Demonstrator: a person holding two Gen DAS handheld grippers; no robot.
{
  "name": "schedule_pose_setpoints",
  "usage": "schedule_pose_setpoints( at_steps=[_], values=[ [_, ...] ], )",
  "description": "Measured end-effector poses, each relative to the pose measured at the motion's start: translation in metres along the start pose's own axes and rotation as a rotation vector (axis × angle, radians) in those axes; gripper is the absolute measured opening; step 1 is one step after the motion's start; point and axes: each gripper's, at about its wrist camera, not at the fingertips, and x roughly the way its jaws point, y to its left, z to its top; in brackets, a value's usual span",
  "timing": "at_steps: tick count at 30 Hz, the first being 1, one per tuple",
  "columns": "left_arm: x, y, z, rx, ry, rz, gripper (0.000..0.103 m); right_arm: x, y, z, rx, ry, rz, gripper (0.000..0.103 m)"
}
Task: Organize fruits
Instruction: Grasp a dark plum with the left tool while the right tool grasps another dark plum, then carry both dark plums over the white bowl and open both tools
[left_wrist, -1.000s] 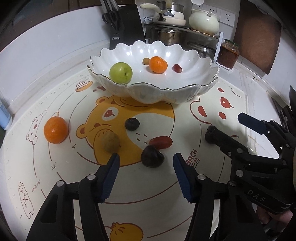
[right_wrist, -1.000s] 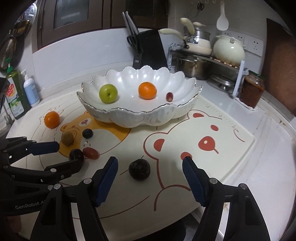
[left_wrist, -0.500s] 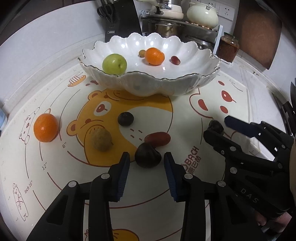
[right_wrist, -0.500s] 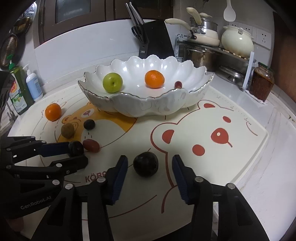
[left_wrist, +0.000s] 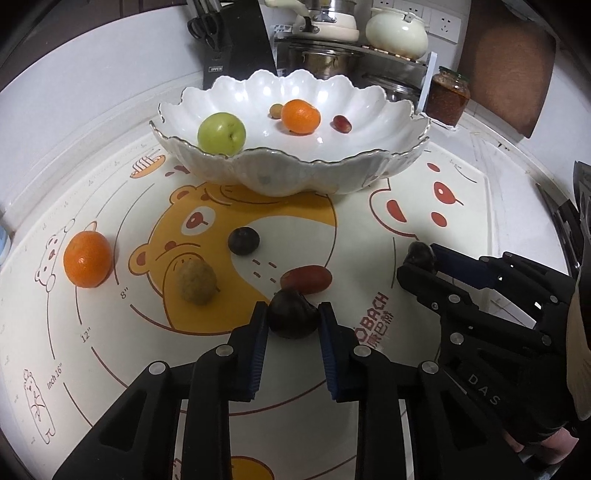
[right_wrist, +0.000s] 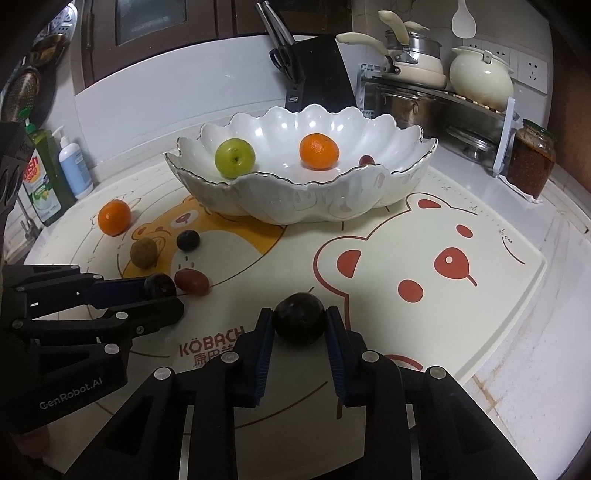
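Now, from the left wrist view, the left gripper (left_wrist: 293, 318) has just been closing and its blue pads (left_wrist: 258, 332) press both flanks of a dark plum (left_wrist: 293, 314) that sits on the bear mat (left_wrist: 110, 369), right at the fingertips. Just beyond the tips lies an oblong red fruit (left_wrist: 306, 278), nearly touching the plum, its long axis running across the fingers. Ahead and well apart stands the white bowl (left_wrist: 295, 177), so the coming carry runs straight forward and up over its scalloped rim. The plum's underside is hidden by its own bulk.

From the right wrist view, the right gripper (right_wrist: 299, 325) has likewise been closing, and its pads (right_wrist: 266, 332) clamp a second dark plum (right_wrist: 299, 318) between the tips, resting on the mat. The bowl lies ahead and slightly left of these fingers, at about the same reach as for the left hand. A small red fruit in the bowl is half cut off by the rim, and whether either plum has left the mat I cannot tell
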Motion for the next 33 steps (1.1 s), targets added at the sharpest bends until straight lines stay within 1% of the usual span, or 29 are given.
schedule_pose_setpoints(
  at_steps=[9,16,26,33],
  values=[
    [-0.012,0.002,0.000,0.005,-0.022,-0.011,0.027,-0.010,0.002,0.002,0.005,-0.018,-0.010,0.029],
    [-0.024,0.004,0.005,0.007,-0.048,-0.016,0.027,-0.021,0.007,0.011,-0.003,-0.050,-0.021,0.029],
    [-0.037,0.002,0.021,0.034,-0.089,-0.029,0.027,-0.038,0.007,0.028,0.006,-0.100,-0.034,0.029],
    [-0.040,0.005,0.040,0.042,-0.121,-0.033,0.027,-0.043,0.004,0.045,0.017,-0.128,-0.044,0.029]
  ],
)
